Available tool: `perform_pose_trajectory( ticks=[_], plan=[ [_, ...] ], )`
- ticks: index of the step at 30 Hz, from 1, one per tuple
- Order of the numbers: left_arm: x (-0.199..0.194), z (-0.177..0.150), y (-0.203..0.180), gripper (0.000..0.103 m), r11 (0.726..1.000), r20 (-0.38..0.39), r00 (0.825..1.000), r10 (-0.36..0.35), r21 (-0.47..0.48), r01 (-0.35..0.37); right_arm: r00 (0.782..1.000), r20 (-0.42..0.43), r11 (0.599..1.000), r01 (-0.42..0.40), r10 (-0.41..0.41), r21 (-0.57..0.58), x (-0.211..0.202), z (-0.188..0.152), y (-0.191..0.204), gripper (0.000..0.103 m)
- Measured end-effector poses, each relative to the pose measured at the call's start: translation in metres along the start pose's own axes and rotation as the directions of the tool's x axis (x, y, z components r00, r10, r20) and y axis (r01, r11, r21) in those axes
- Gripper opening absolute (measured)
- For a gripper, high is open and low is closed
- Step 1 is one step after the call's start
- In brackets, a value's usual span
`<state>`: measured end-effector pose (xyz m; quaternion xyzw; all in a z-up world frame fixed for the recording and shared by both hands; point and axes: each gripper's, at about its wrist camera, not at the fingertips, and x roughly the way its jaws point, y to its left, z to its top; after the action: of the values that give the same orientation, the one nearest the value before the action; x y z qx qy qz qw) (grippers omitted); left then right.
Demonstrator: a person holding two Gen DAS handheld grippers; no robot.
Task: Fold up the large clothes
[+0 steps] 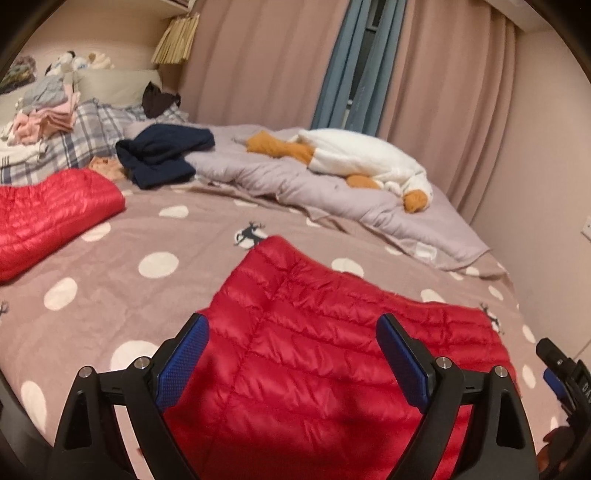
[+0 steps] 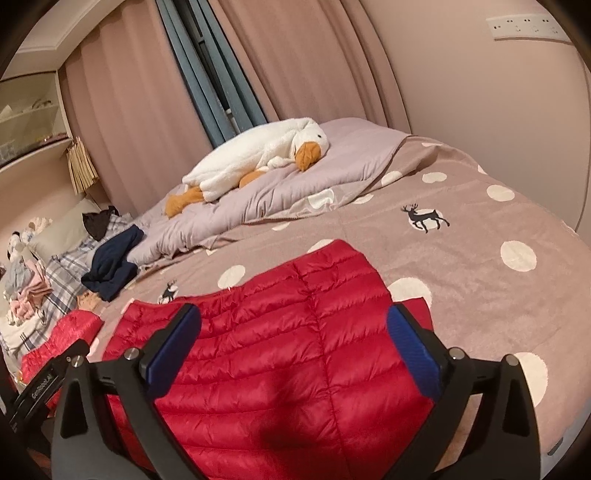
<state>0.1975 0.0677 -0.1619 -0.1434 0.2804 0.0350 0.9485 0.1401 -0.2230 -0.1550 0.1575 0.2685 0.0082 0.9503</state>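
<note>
Most of both views is taken up by a bed (image 1: 110, 295) with a dusty-pink cover dotted in white and printed with small dark deer. Pink curtains (image 1: 266, 62) hang behind it, parted by a blue-grey curtain (image 1: 354, 62), and a plain pink wall (image 2: 480, 74) closes off the far corner, carrying a white socket strip (image 2: 526, 26).

A lilac quilt (image 1: 295, 181) lies rumpled along the far edge of the bed, with a white plush goose (image 2: 255, 155) stretched on top of it. Nearest the cameras, a red puffer jacket (image 1: 295, 350) lies spread flat at the near edge of the bed; its lower part runs out of frame beneath both tools. A second red quilted piece (image 1: 55, 214) lies apart toward the head end, cut off by the picture edge, so whether it belongs to the same jacket cannot be told. Beyond it sit a dark navy garment (image 1: 162, 155), a plaid pillow (image 1: 85, 129) and a pile of pink and grey clothes (image 1: 48, 110); the small things at the headboard are too blurred to name.

The left gripper (image 1: 291, 354) hovers over the jacket with jaws wide apart, holding nothing. The right gripper (image 2: 295, 347) hangs likewise, jaws spread, over the same red fabric.
</note>
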Motion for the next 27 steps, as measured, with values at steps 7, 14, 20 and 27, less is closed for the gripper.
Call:
perform_pose_trajectory(
  ticks=[7,14,20,27],
  plan=[
    [0.093,-0.041,-0.003,0.102,0.988,-0.091,0.988,0.121,0.103,-0.112,0.963,-0.188,0.981,0.183,-0.192,-0.064,0.099,-0.038,-0.021,0.103],
    [0.097,-0.050,-0.004,0.102,0.989,-0.020,0.994,0.112,0.104,-0.109,0.977,-0.155,0.989,0.146,-0.149,-0.032,0.115,-0.047,-0.034,0.103],
    [0.097,-0.050,-0.007,0.102,0.986,-0.018,0.992,0.124,0.110,-0.121,0.969,-0.146,0.979,0.192,-0.201,-0.071,0.116,-0.049,-0.023,0.103],
    [0.098,-0.049,-0.010,0.102,0.983,-0.011,0.990,0.142,0.123,-0.140,0.960,-0.123,0.966,0.241,-0.251,-0.094,0.115,-0.048,-0.018,0.103]
  ],
)
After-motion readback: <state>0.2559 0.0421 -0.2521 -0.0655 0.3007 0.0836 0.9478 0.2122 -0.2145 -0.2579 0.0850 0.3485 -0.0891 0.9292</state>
